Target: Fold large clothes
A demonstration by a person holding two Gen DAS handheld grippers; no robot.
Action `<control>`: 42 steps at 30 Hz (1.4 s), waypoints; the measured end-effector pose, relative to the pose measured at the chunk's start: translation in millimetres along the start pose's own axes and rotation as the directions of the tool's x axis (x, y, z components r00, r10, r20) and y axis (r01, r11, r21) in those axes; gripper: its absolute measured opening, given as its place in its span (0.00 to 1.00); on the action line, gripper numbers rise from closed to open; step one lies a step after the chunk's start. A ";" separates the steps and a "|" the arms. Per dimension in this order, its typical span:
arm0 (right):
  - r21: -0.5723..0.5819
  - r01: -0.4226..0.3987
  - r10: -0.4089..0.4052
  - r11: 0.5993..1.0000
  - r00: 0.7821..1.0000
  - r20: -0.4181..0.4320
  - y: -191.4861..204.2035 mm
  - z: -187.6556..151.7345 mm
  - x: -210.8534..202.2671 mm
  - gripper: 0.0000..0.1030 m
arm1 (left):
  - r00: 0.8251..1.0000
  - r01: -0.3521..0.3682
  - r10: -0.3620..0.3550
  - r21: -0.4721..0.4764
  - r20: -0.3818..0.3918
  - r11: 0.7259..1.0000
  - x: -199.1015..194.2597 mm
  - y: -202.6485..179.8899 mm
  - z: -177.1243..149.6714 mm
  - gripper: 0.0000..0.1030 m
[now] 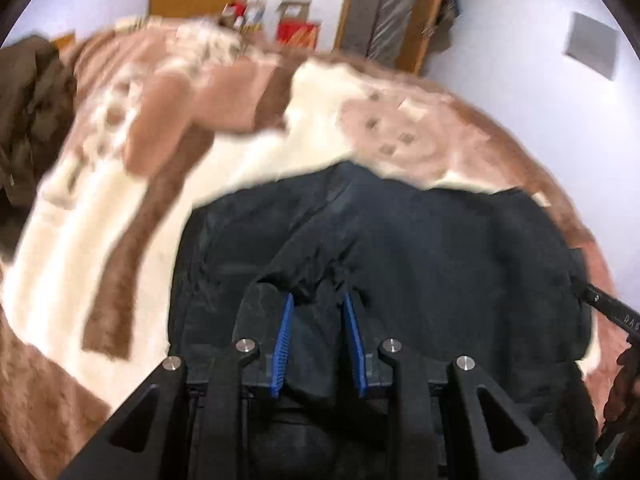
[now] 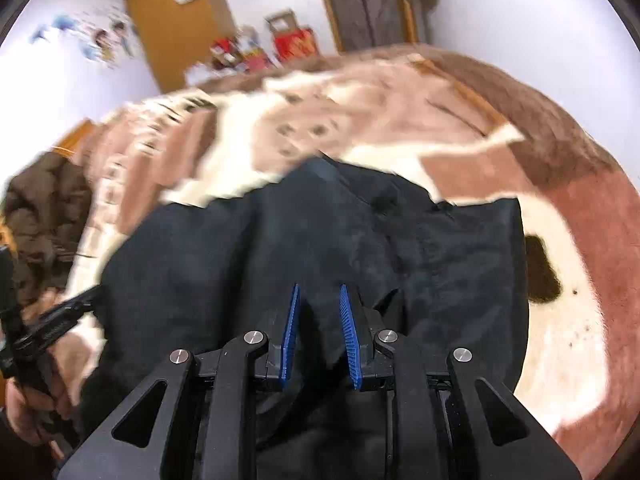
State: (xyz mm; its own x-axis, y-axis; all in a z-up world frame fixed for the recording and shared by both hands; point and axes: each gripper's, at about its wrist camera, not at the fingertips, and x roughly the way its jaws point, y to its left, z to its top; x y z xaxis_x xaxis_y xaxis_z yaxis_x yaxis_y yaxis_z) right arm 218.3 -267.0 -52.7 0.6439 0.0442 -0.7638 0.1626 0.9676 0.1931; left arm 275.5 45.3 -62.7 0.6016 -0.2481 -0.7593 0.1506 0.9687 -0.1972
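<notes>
A large black garment point(image 1: 420, 248) lies spread over a bed covered with a plush brown, pink and cream blanket point(image 1: 120, 208), filling the lower centre of both wrist views. In the left wrist view the left tongs point(image 1: 319, 300) stand at the bottom centre, their blue pads point(image 1: 285, 344) clamped on a bunched fold of the black fabric that rises between them. In the right wrist view the right tongs point(image 2: 319, 292) hold a fold of the same garment in the same way, the cloth pinched between the blue pads point(image 2: 348, 340). The other tool shows at the edge of each frame: at the right edge in the left view, and at the lower left in the right view, where a hand point(image 2: 28, 412) grips its handle. A brown jacket point(image 2: 44, 216) lies heaped at the left side of the bed. Behind the bed, at the top of the frame, stand a yellow-brown door point(image 2: 176, 28) and red boxes point(image 2: 294, 44) against a white wall. Both views are blurred.
</notes>
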 end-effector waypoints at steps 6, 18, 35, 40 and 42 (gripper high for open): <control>0.064 -0.034 0.035 0.997 0.999 -0.021 -26.7 -21.7 25.4 0.19 | 1.000 0.026 -0.026 -0.018 -0.012 0.999 31.7 2.1 -16.0 0.27; 0.086 -0.021 0.028 0.996 0.997 -0.075 -27.5 -10.2 24.6 0.19 | 0.997 -0.003 0.001 -0.019 -0.072 1.000 29.9 -4.4 -6.3 0.28; 0.170 -0.064 0.070 0.983 0.997 -0.027 -57.3 -118.9 -125.5 0.26 | 1.000 -0.022 0.022 0.053 -0.002 0.998 -107.3 5.3 -96.0 0.28; 0.182 -0.075 0.084 0.980 0.996 -0.041 -63.3 -154.7 -153.9 0.54 | 1.000 -0.025 0.024 0.074 0.011 0.997 -145.6 17.6 -128.2 0.32; 0.190 -0.061 0.073 0.980 0.996 -0.054 -69.0 -166.9 -160.9 0.55 | 0.999 -0.038 0.037 0.074 0.011 0.997 -156.9 26.5 -139.5 0.37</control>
State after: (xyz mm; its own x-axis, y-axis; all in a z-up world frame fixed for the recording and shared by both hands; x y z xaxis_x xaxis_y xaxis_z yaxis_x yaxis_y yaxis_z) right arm -21.3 -299.4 -45.9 0.6130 0.1278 -0.7797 0.2618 0.8982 0.3531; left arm 75.7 109.3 -35.4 0.6151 -0.2117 -0.7595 0.1851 0.9751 -0.1219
